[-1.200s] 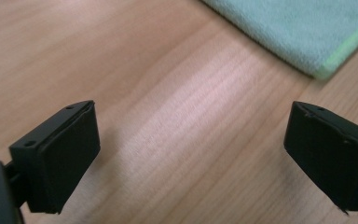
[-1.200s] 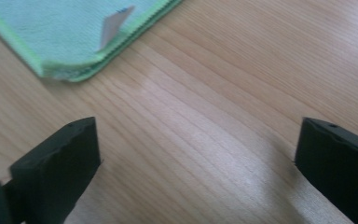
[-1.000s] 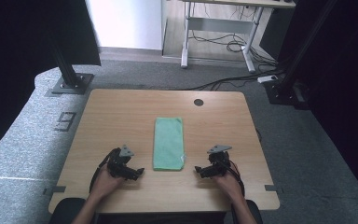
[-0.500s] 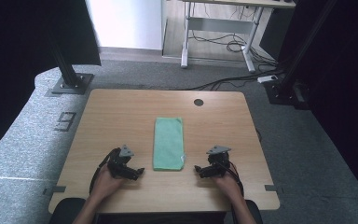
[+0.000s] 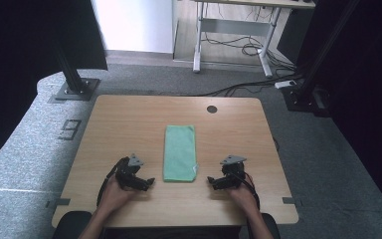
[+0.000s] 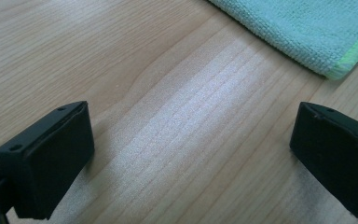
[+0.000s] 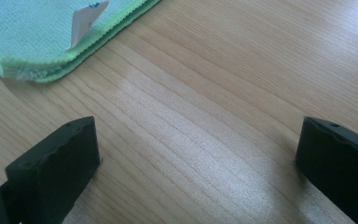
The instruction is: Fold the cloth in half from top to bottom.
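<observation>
Evidently nothing has been grasped yet: a folded green cloth [image 5: 180,152] is laid flat at the bench's [image 5: 129,119] centre, flanked at 8 and 4 o'clock by the left hand-held gripper [image 5: 146,182] and right hand-held gripper [image 5: 213,182], both held with jaws apart and empty.

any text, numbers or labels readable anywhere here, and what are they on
"9": grey numeral marked on the grey carpeted floor left of the light wooden table.
White tag on the folded green microfibre cloth: a dark blue mark at its top edge, too small to read.
Nothing else legible.
</observation>
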Available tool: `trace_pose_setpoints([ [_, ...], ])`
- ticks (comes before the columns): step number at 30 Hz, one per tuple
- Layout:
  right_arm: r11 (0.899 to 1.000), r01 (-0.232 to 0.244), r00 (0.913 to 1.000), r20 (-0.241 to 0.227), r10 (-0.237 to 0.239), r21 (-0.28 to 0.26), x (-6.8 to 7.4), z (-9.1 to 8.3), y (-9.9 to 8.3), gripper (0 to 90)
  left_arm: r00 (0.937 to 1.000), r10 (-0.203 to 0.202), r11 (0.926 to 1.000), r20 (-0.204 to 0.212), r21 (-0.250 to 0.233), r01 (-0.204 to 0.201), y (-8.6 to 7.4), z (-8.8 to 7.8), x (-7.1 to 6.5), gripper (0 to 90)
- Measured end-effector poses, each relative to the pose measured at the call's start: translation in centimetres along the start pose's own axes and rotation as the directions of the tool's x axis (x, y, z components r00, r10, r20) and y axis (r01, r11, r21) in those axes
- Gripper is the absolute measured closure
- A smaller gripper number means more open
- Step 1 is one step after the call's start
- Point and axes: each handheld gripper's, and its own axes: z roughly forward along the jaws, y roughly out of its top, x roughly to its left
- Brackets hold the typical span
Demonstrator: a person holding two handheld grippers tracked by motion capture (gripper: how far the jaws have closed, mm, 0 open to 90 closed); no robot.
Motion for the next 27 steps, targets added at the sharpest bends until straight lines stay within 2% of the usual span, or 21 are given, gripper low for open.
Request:
trace_pose_setpoints([
  [9,1.000,-0.001,1.0000,-0.001,0.001,0.002,0.0,0.0,0.1,0.0,1.0000,-0.006,0.9997,-0.001,0.025,0.006,0.6,0.2,0.2,0.0],
  [12,1.000,-0.008,0.9999,-0.014,0.008,0.005,0.0,0.1,0.2,0.0,0.9996,-0.028,0.9992,0.009,0.028,0.028,1.1,0.4,0.5,0.0],
  [14,1.000,-0.012,0.9997,-0.021,0.013,0.007,0.0,0.1,0.4,0.0,0.9996,-0.029,0.9993,0.003,0.024,0.029,1.4,0.5,0.6,0.0],
  [20,1.000,-0.011,0.9991,-0.041,0.011,0.007,0.3,0.3,1.1,0.0,0.9997,-0.026,0.9997,-0.002,-0.005,0.026,3.2,0.6,0.8,0.0],
  [27,1.000,0.009,0.9979,-0.065,-0.009,-0.007,1.3,0.7,2.7,0.0,0.9997,-0.013,0.9998,-0.021,-0.018,0.013,5.4,2.0,0.9,0.0],
])
